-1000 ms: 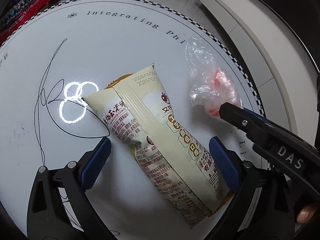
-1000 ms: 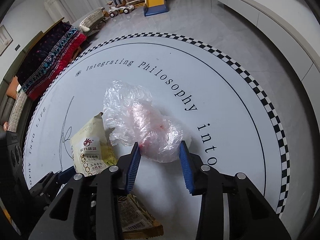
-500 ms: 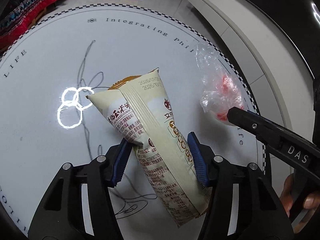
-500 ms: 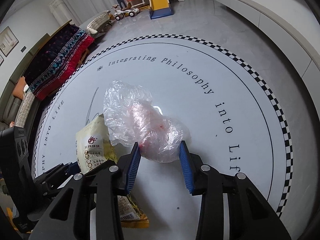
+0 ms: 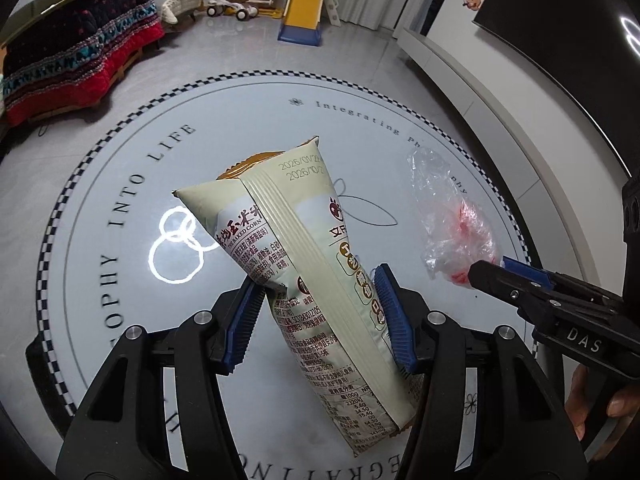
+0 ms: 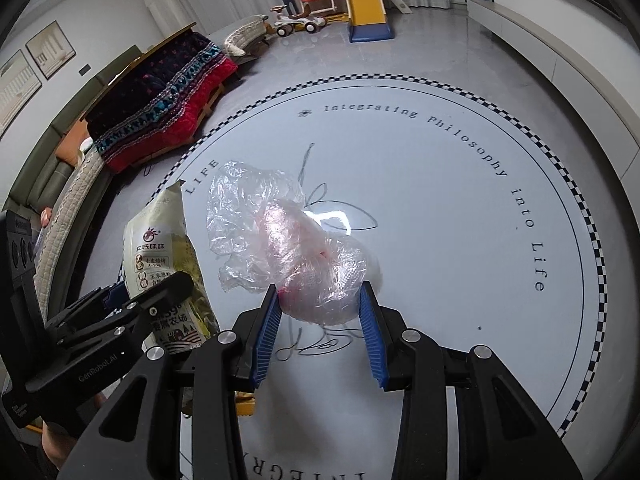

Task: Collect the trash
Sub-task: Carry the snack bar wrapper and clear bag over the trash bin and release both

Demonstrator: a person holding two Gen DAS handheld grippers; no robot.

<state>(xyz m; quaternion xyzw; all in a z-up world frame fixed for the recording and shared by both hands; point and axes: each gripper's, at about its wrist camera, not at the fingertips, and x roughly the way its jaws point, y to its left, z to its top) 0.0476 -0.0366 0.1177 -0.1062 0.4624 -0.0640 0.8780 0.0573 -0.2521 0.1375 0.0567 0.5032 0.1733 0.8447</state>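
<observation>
The left hand-held gripper (image 5: pixel 320 316) had just closed on the cream snack bag (image 5: pixel 304 264), its blue pads pinching the packet across its middle from a wide-open stance a second earlier. The bag hung tilted between the jaws, date-stamped seam uppermost, and appeared clear of the round white floor mat (image 5: pixel 120 184) with its checkered border and printed lettering. A second before, the packet had lain flat on that mat between spread jaws; half a second before, the pads had already closed in on it.

To the right, the right hand-held gripper (image 6: pixel 320 320) was part closed on a crumpled clear plastic bag (image 6: pixel 288 240) with pink showing inside, the pads pressing its lower bulge from both sides. That grip looked the same across all three moments, while the mat lettering beneath sat lower and farther off in each successive view, suggesting both pieces were being lifted together. More of the room also showed than earlier: the patterned sofa throw (image 6: pixel 160 92) and the toy slide (image 6: pixel 366 4) at the far end.

With both pieces of litter off the mat and each held securely, the pick-up stage looked complete; carrying them to a bin, none of which was in view, appeared to be what remained.
</observation>
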